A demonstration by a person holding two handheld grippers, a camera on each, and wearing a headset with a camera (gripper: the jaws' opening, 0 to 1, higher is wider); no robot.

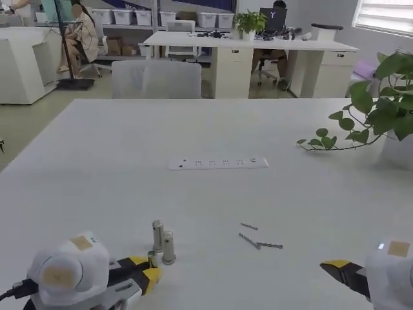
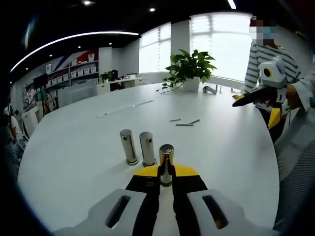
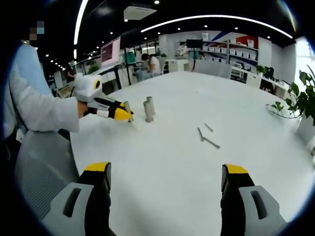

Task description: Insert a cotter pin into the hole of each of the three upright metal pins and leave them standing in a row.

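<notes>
the left gripper (image 2: 166,173) has its jaws pinched on one upright metal pin (image 2: 166,158), close to the near edge of the white table (image 1: 97,181). the two other pins (image 2: 147,148) stand side by side just beyond it. the cotter pins (image 1: 259,243) lie loose on the table to the right, well apart from them. the right gripper (image 3: 167,169) hangs by the near edge, jaws spread wide with nothing between. bare tabletop runs out to a power strip (image 1: 218,163). at the right edge a pot (image 1: 397,154) holds a trailing plant (image 1: 377,106) (the shelf bins (image 1: 122,16) are too far to see into).
</notes>
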